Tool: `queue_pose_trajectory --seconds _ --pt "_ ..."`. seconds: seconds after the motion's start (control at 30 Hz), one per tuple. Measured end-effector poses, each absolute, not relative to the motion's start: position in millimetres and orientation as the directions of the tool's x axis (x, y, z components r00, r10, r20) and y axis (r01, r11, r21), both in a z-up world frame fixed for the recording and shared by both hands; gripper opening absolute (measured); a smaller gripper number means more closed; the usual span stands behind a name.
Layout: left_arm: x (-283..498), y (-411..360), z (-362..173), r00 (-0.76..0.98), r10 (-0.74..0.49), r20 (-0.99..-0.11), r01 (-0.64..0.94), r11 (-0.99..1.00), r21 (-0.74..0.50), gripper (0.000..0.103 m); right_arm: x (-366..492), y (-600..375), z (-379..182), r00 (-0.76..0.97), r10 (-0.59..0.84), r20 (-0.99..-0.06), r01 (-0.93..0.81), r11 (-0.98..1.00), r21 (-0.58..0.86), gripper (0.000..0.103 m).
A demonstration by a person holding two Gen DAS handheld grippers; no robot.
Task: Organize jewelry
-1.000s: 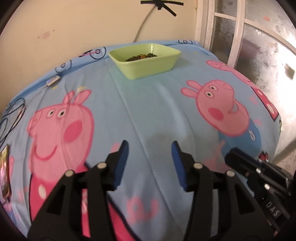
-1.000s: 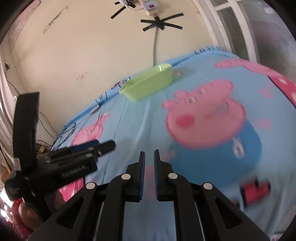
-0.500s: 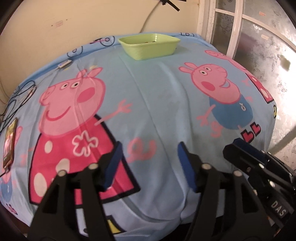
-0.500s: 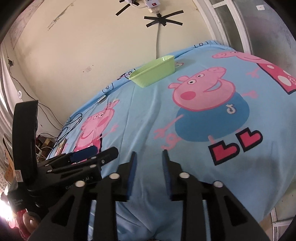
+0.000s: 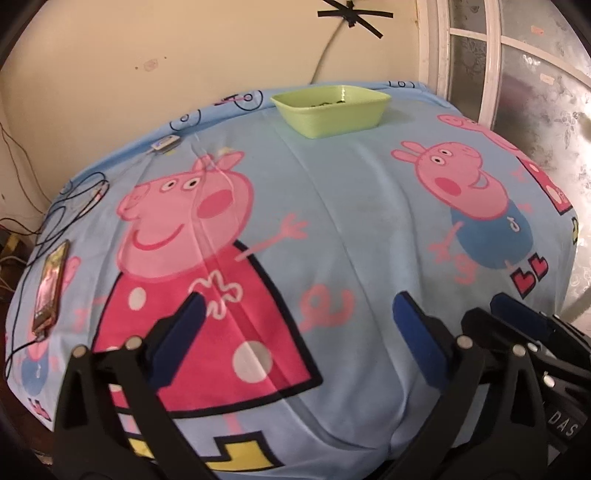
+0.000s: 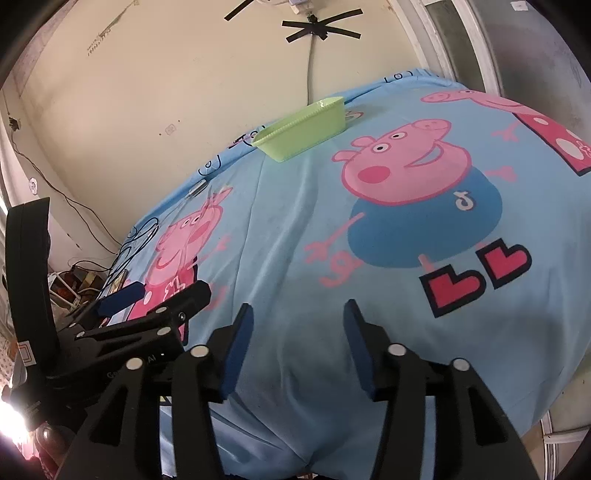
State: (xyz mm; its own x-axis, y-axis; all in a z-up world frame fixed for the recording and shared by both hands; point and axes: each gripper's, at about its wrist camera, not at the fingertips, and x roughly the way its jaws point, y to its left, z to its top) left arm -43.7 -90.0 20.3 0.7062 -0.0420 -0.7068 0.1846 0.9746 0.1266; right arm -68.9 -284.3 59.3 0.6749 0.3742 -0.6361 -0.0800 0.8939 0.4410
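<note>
Item: jewelry (image 5: 327,103), seen only as a small dark cluster at the bottom of a light green tray (image 5: 330,114); individual pieces are too small to tell apart. From the right wrist view the tray (image 6: 301,134) shows its ribbed outer wall only, and its contents are hidden.

Location: the tray stands at the far edge of the desk, near the wall and slightly right of centre, well apart from both tongs.

Surface: the desk is covered by a light blue cartoon-pig cloth (image 5: 351,206), with a large pig in a red dress printed on the left and a smaller pig in blue on the right. A long crease runs from the tray toward the near edge.

Left tongs (image 5: 295,339): at the near edge, above the cloth, blue pads spread wide and still opening, nothing between them. In the right wrist view they (image 6: 155,295) appear at the far left, side on.

Right tongs (image 6: 297,345): at the near edge, just right of the left pair, pads parted by a moderate gap and opening, nothing between them. Their tip (image 5: 517,317) enters the left wrist view at the lower right.

Other articles: a phone (image 5: 50,284) lies at the left edge of the cloth with dark cables (image 5: 74,206) looping beyond it; a small white device (image 5: 166,144) sits at the far left. A cable (image 5: 325,55) is fixed to the cream wall by crossed black tape (image 5: 349,16). A white-framed window (image 5: 491,59) is at the far right.
</note>
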Motion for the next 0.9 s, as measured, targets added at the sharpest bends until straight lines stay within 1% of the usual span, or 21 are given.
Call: queue_pose_trajectory --seconds 0.13,0.27,0.63,0.9 --pt "-42.2 -91.9 17.3 0.704 -0.017 -0.710 0.171 0.974 0.147 0.097 -70.1 -283.9 60.0 0.678 0.376 -0.631 -0.087 0.895 0.438 0.035" --pt "-42.7 -93.6 15.2 0.706 0.008 -0.708 0.154 0.974 0.164 0.097 -70.7 -284.4 59.5 0.682 0.375 -0.629 -0.086 0.894 0.440 0.037" --pt "-41.4 -92.1 7.8 0.664 0.029 -0.747 0.143 0.976 0.166 0.097 -70.2 -283.1 59.7 0.684 0.371 -0.628 -0.084 0.896 0.437 0.039" --pt "-39.5 -87.5 4.8 0.649 0.033 -0.760 0.138 0.977 0.160 0.097 -68.2 -281.8 57.7 0.678 0.371 -0.634 -0.081 0.895 0.438 0.039"
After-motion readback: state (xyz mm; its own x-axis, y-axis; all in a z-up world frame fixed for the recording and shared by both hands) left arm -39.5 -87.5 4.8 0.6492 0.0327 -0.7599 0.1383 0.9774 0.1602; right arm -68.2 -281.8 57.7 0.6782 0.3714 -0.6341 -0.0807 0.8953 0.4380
